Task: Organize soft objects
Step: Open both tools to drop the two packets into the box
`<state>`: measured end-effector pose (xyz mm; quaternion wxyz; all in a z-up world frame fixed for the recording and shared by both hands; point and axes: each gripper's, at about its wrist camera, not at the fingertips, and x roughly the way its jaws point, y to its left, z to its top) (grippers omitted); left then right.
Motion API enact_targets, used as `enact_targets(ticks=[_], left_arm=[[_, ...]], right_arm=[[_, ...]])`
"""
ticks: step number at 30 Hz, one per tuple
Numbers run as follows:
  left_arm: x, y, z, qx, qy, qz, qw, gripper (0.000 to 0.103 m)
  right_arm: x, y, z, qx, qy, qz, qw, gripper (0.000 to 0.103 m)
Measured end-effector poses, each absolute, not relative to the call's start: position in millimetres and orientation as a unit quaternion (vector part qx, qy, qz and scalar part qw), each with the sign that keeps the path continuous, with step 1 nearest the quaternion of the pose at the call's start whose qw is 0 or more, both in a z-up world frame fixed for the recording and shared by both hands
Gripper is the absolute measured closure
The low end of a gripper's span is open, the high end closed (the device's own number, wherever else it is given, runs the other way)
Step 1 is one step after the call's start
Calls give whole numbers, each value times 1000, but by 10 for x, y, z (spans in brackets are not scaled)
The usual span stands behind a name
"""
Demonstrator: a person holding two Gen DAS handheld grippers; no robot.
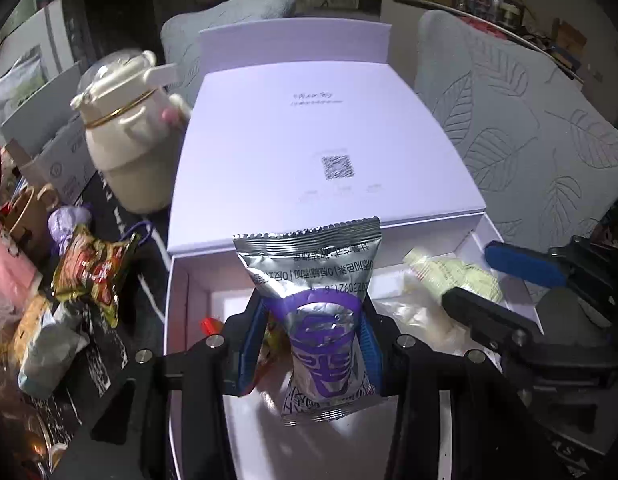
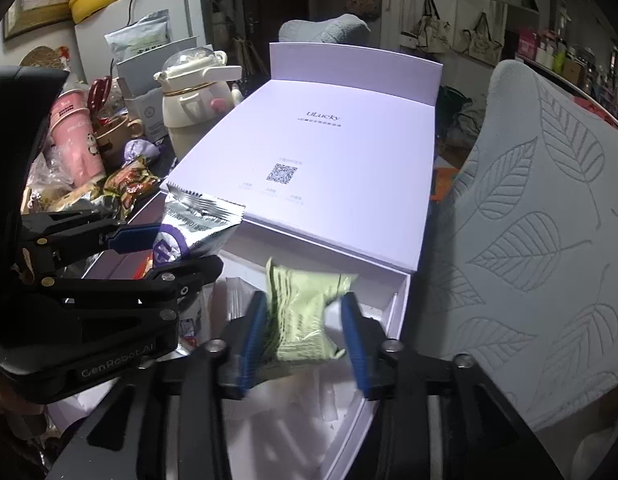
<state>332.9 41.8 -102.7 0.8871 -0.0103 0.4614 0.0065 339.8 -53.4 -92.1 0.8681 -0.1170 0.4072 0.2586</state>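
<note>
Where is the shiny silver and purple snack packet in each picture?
Left wrist view: the silver and purple packet is low in the centre, pinched in the left hand-held gripper, over the open white box.
Right wrist view: the packet is left of centre, in that gripper.
Shared landmark: the QR code on the box lid.

The left gripper [image 1: 311,336] pinches a silver snack packet with purple print [image 1: 315,312] between its blue pads, upright over the open white box [image 1: 177,300], whose lid [image 1: 309,140] lies folded back. At the right, the right gripper [image 1: 505,280] stands with jaws apart beside a pale green packet [image 1: 449,272] in the box. A cream bottle [image 1: 129,132] and a red-and-gold packet [image 1: 93,272] sit left of the box.
</note>
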Motion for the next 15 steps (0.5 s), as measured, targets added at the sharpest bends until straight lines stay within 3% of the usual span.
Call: enact_targets(ticks=[4, 8, 15], left_arm=[[3305, 435, -1009, -8, 464, 21, 886, 51], [3252, 450, -913, -10, 455, 27, 890, 28], [3097, 457, -640, -8, 434, 34, 900, 27]], right_arm=[[3366, -540, -916, -124, 408, 253, 868, 55], [3322, -580, -861, -123, 408, 247, 870, 55], [3216, -619, -669, -116, 398, 242, 877, 53]])
